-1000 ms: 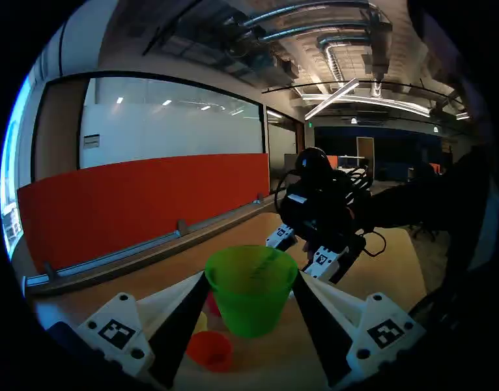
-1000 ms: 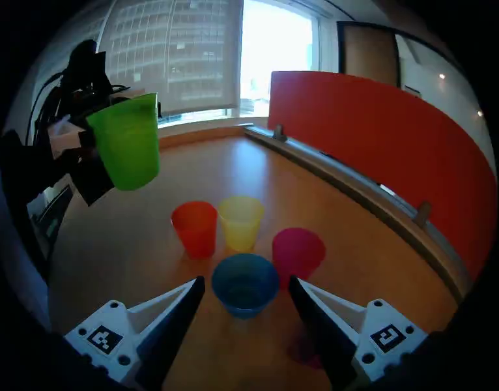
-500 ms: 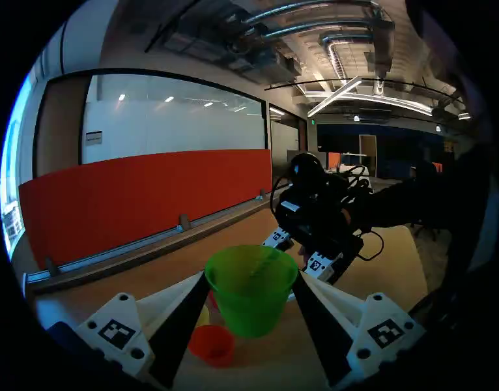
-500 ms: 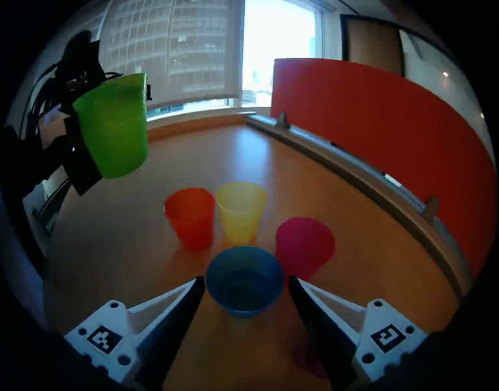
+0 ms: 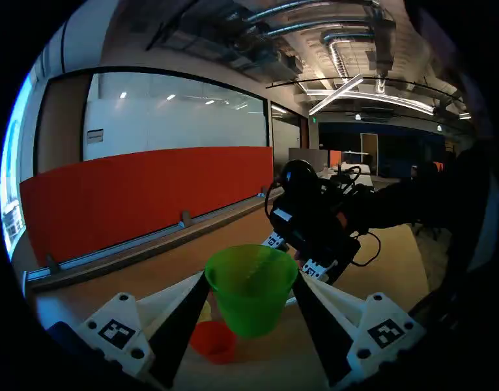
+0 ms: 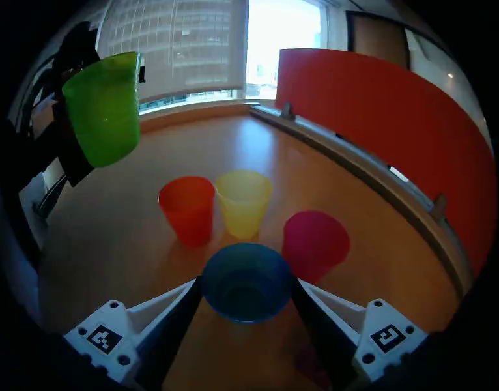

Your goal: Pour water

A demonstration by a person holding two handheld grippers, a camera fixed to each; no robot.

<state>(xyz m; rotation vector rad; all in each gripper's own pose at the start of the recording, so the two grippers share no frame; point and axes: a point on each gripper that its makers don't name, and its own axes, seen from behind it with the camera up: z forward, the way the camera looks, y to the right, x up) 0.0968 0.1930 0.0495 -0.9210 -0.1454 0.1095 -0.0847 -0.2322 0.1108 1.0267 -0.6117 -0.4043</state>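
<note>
Blue cup [image 6: 246,281] closer, green cup [image 5: 251,287] seemingly clamped

Four cups on my wooden table [image 6: 119,241].
The blue cup [image 6: 246,280] stands between the fingers of my right tongs [image 6: 247,288]; just beyond it are the orange cup [image 6: 187,208] left, yellow cup [image 6: 243,202] centre, pink cup [image 6: 314,244] right.

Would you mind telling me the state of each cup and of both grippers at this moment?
Left gripper: shut on the green cup.
Green cup: held off the table, roughly upright.
Right gripper: open around the blue cup; contact unclear.
Blue cup: upright on the table.
Orange cup: upright on the table.
Yellow cup: upright on the table.
Pink cup: upright on the table.
</note>
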